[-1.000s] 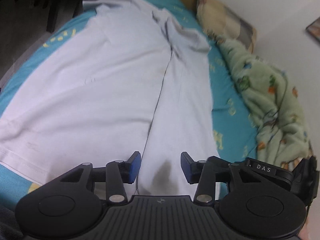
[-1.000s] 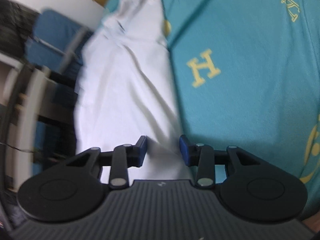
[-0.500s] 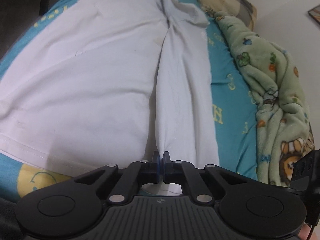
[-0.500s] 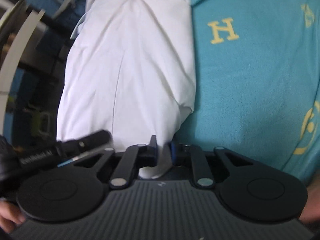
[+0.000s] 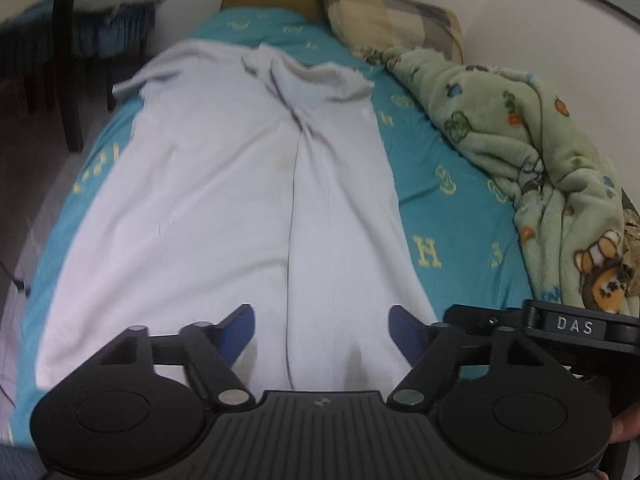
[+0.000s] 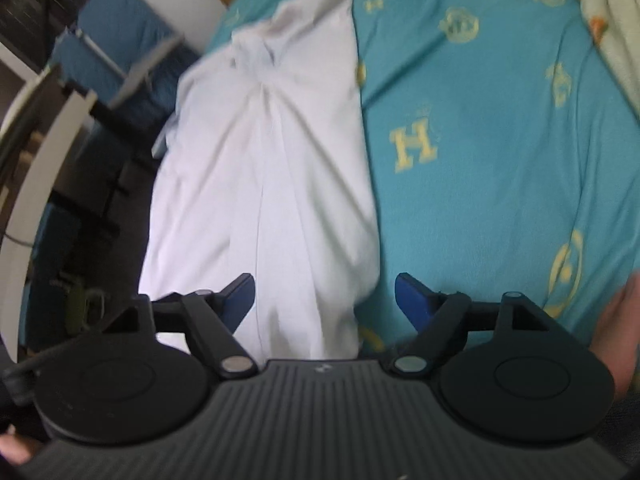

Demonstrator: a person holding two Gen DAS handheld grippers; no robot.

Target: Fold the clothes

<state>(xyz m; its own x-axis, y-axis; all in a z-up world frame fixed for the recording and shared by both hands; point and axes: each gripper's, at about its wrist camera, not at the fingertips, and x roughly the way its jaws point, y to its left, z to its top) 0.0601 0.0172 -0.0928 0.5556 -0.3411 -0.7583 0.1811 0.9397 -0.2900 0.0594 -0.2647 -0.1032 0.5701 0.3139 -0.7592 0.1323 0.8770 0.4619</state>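
Fingers of both the left gripper [image 5: 322,326] and right gripper [image 6: 325,294] are gaping wide, hovering over the white shirt [image 5: 224,200] lying on the bed [image 5: 452,216].

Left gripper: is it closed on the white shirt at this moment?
No. In the left wrist view the left gripper has its two blue fingers spread wide apart above the white shirt, with no cloth pinched between them.

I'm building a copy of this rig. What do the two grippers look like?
Both match: the left gripper and right gripper are matte black, with a ribbed centre plate bearing a small logo, two round discs at the sides, silver pivot screws on the linkage arms, and blue fingertip pads. A black clamp marked "DAS" shows beside the left one.
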